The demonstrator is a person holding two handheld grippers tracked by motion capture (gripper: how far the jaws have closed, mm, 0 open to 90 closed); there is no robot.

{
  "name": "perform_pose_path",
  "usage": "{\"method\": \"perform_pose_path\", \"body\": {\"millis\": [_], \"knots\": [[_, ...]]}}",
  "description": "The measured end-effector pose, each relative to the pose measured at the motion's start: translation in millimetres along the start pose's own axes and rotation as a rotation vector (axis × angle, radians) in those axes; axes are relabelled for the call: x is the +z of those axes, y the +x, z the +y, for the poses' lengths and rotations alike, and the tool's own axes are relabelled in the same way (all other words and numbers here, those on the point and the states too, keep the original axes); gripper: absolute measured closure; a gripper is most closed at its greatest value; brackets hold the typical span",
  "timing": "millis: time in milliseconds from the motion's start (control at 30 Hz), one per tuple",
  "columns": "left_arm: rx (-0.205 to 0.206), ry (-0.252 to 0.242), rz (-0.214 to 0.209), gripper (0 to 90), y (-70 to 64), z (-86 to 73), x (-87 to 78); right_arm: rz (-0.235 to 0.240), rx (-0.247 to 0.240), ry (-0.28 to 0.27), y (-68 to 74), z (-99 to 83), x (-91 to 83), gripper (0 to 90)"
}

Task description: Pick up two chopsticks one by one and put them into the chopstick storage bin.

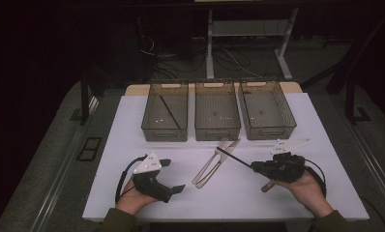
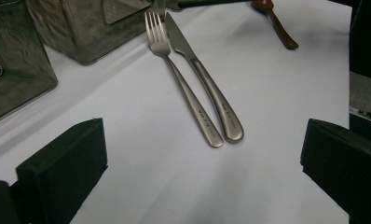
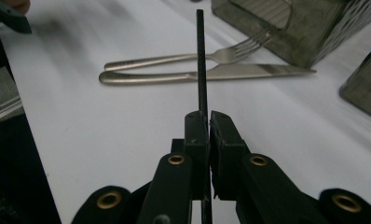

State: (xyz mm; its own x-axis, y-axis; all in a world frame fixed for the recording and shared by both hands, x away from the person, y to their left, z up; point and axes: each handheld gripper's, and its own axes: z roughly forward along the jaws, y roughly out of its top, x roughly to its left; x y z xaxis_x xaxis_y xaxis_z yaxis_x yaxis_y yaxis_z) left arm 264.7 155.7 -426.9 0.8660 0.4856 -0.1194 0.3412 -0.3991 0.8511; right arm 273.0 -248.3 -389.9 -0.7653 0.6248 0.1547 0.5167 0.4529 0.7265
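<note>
The right gripper (image 3: 206, 122) is black with brass-coloured rivets and clamps a thin black chopstick (image 3: 201, 60). Beyond the chopstick lie a matte silver fork (image 3: 183, 58) and knife (image 3: 207, 73) on a plain white table (image 1: 239, 193). Past the fork stand three smoky grey, mesh-patterned bins (image 1: 217, 117).

I count three mesh bins in a row at the far side of the desk (image 1: 132, 193): a left bin (image 1: 164, 117), a middle bin (image 1: 217, 115) and a right bin (image 1: 268, 114). One black chopstick (image 1: 170, 112) lies in the left bin, and a second black chopstick (image 1: 234, 159) sits in my right tool (image 1: 256, 167), so two chopsticks in all. On the desk I see one fork (image 1: 211, 162), one knife (image 1: 220, 162) and one brown spoon (image 2: 277, 21). Two tools are in view, counting my left tool (image 1: 172, 175).
</note>
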Motion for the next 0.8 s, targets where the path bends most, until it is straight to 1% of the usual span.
{"method": "perform_pose_path", "body": {"millis": [267,533,733,800], "knots": [[0.001,-0.001,0.001,0.0,0.1,0.1,-0.1,0.006,-0.005,-0.024,-3.8,21.3,5.6,85.1],[-0.001,-0.003,0.006,0.0,1.1,-0.1,-0.9,0.007,-0.019,-0.036,-5.5,44.3,17.2,85.2],[-0.003,-0.005,0.009,0.0,1.5,-0.2,-1.1,0.009,-0.007,-0.046,-8.4,60.0,25.6,85.2],[-0.005,-0.003,0.009,0.0,1.0,-0.2,-0.8,0.006,-0.010,-0.046,-8.1,67.0,28.9,85.2]]}}
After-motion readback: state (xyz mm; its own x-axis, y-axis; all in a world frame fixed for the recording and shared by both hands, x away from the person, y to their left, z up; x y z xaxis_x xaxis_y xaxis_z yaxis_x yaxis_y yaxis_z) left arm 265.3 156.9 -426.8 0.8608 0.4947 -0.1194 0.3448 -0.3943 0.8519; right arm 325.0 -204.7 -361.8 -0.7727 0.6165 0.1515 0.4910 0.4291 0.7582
